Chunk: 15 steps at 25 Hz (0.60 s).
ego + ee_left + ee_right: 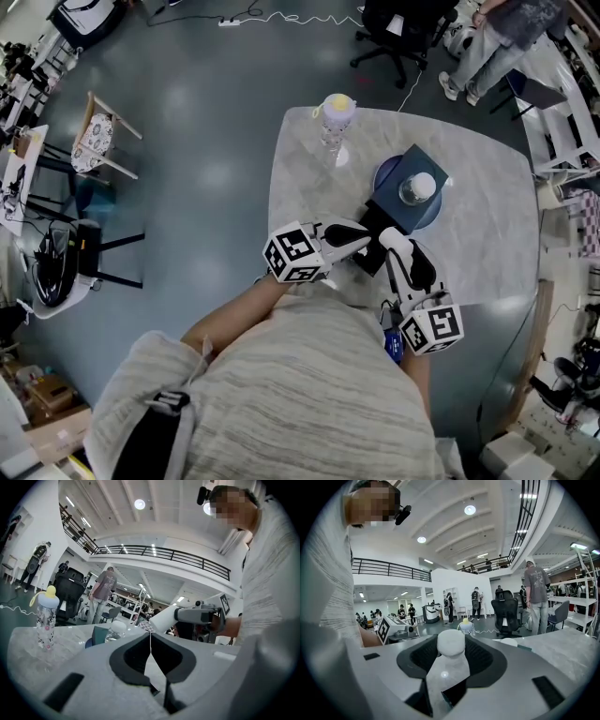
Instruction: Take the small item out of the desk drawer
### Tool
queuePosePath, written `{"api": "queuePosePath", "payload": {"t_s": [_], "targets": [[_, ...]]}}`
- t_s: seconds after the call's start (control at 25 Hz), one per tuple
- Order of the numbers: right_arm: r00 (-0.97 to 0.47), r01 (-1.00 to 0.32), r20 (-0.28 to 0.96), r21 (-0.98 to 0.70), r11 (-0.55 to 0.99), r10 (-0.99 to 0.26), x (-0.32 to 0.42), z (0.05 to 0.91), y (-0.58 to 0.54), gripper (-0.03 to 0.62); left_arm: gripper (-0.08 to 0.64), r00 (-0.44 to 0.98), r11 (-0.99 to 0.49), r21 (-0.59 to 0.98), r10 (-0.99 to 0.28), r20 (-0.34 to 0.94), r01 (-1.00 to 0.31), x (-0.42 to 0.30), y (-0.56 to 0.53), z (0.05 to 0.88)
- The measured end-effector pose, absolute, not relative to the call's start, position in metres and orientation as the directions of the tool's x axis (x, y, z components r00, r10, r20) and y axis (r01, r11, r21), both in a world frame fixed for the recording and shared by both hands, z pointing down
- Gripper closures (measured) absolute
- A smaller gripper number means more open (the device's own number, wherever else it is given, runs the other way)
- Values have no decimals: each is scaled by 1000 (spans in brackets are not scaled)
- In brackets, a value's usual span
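A small clear bottle with a round white cap [451,642] lies between the wide-spread black pads of my right gripper [451,649], which is shut on it and holds it off the table. In the head view the right gripper [403,251] points away from me, just in front of the dark teal drawer box [412,167]. A dark part [373,253] juts from the box toward me. My left gripper [361,234] points right at that dark part. In the left gripper view its pads [150,645] meet with nothing between them.
The box stands on a blue plate [382,174] with a white-capped clear bottle [419,187] on top. A yellow-capped baby bottle [336,117] stands at the marble table's far edge [300,187]. Chairs and standing people are beyond the table.
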State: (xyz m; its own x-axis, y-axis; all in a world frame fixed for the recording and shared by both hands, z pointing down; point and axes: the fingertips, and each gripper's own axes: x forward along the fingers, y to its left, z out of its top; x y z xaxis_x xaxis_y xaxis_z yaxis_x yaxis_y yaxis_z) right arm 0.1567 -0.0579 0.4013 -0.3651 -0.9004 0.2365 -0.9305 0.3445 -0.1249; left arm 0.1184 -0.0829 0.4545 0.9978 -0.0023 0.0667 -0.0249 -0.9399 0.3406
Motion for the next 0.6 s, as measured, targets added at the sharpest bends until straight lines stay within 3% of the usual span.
{"api": "queuePosePath", "payload": {"t_s": [0.6], "targets": [[-378, -926, 234, -122, 358, -896, 152, 400, -59, 410, 543, 998, -941, 337, -14, 67, -36, 113, -84, 454]]}}
